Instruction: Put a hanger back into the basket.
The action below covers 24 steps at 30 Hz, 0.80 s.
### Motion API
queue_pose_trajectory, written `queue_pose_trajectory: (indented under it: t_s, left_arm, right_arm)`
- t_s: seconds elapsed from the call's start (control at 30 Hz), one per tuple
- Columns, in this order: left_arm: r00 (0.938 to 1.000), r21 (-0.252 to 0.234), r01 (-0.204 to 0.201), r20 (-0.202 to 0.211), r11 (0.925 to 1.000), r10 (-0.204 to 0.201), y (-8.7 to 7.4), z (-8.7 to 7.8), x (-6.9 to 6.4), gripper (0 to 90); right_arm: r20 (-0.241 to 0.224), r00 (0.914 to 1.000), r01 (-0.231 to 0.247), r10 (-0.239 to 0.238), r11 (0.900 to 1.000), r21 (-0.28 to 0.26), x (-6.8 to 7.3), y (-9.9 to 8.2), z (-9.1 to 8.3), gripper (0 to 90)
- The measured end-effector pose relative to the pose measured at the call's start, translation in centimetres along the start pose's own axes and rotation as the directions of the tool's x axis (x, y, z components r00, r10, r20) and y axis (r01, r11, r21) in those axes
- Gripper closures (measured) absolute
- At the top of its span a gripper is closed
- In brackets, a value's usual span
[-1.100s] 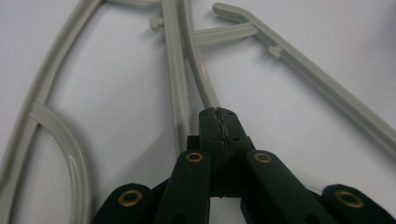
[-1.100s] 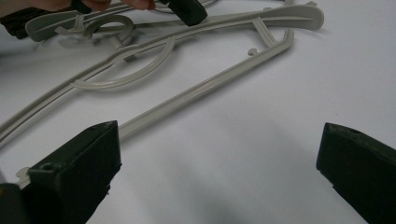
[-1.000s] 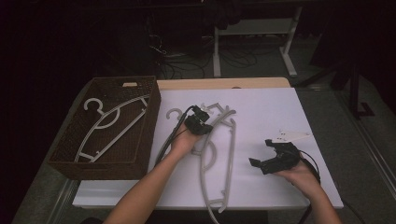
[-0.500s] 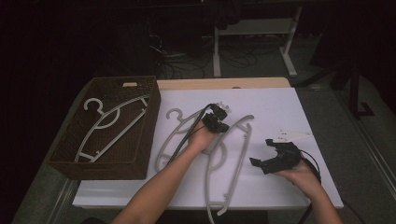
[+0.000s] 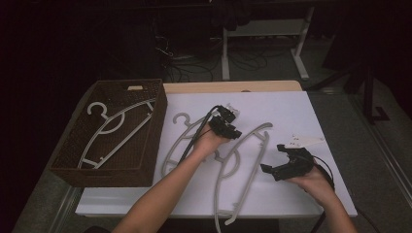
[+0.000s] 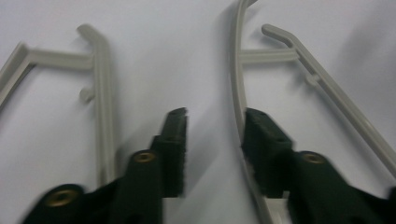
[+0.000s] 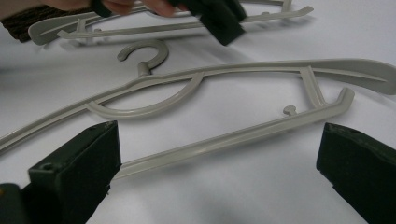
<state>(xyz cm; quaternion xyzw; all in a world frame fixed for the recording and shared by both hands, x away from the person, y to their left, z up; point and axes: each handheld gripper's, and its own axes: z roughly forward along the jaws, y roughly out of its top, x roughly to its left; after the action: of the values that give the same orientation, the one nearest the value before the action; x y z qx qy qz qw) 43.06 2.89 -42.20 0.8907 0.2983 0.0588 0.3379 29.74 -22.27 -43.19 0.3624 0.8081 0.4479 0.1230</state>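
At the far left of the high view a dark woven basket (image 5: pixel 145 165) sits on the surface (image 5: pixel 301 111), and one grey hanger (image 5: pixel 112 132) lies flat inside it, hook toward the far-left corner. Just to the right of the basket, on the white sheet that covers the surface, a second hanger (image 5: pixel 180 141) lies with its hook pointing away from the person. The left forearm reaches in over this hanger, and the left hand-held gripper (image 5: pixel 232 121) is held near the middle of the sheet, low over the far ends of the hangers there. In the left gripper view its jaws stand apart with bare white sheet between them; the right-hand jaw lies right against a thin hanger arm (image 6: pixel 239 88), though whether it touches is hard to tell, and another hanger end (image 6: pixel 103 79) lies off to the left of the other jaw. Nothing is pinched between them.

Right of the left hand, a third hanger (image 5: pixel 243 160) stretches from the middle of the sheet down toward the near edge. Farther right, the right hand (image 5: pixel 316 182) holds the right hand-held gripper (image 5: pixel 279 158) above the sheet near its near-right part, pointing left toward that hanger. In the right gripper view its jaws are spread wide, empty, with the hanger (image 7: pixel 219 107) lying flat on the sheet beyond and between them. A small scrap of paper (image 5: pixel 305 141) lies just beyond the right hand-held gripper
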Motion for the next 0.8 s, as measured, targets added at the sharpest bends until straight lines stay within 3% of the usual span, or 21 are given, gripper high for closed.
queue_pose_trajectory:
  t_s: [0.1, 0.3, 0.4, 0.5, 0.67, 0.7, 0.73, 0.8]
  left_arm:
    - [0.9990, -0.007, 0.023, 0.039, 0.9997, -0.022, -1.3, -1.5, -0.1, 51.1]
    - [0.9964, 0.000, 0.003, 0.084, 1.0000, -0.003, -4.2, -3.8, -1.5, 46.4]
    - [0.9976, 0.003, -0.020, 0.067, 0.9998, 0.019, -5.6, -4.7, -2.1, 48.5]
    - [0.9978, -0.002, -0.006, 0.067, 1.0000, 0.006, -7.0, -5.5, -1.9, 58.3]
    - [0.9987, 0.033, -0.012, 0.051, 0.9994, 0.010, -8.6, -5.9, -1.8, 78.8]
    - [0.9983, 0.055, -0.011, 0.058, 0.9984, 0.008, -9.2, -5.9, -1.7, 78.8]
    - [0.9990, 0.070, -0.014, 0.043, 0.9975, 0.011, -9.7, -5.9, -1.7, 85.3]
    - [0.9998, 0.074, -0.019, 0.011, 0.9971, 0.018, -10.2, -6.0, -1.7, 87.6]
  right_arm:
    - [0.003, 1.0000, 0.000, 0.000, 1.0000, 0.003, 0.0, 0.0, 0.0, 0.0]
    - [0.007, 1.0000, -0.001, 0.001, 1.0000, 0.006, 0.0, 0.0, 0.1, 0.0]
    - [0.007, 1.0000, -0.001, 0.001, 1.0000, 0.006, 0.1, 0.0, 0.0, 0.0]
    - [0.008, 1.0000, -0.001, 0.001, 1.0000, 0.006, 0.1, 0.0, 0.1, 0.0]
    - [0.009, 1.0000, 0.000, 0.000, 1.0000, 0.009, 0.1, 0.0, 0.1, 0.0]
    - [0.008, 1.0000, -0.001, 0.001, 1.0000, 0.009, 0.1, 0.0, 0.1, 0.0]
    - [0.009, 1.0000, 0.001, -0.001, 1.0000, 0.009, 0.1, 0.0, 0.1, 0.0]
    - [0.010, 1.0000, 0.001, -0.001, 0.9999, 0.010, 0.1, 0.0, 0.1, 0.0]
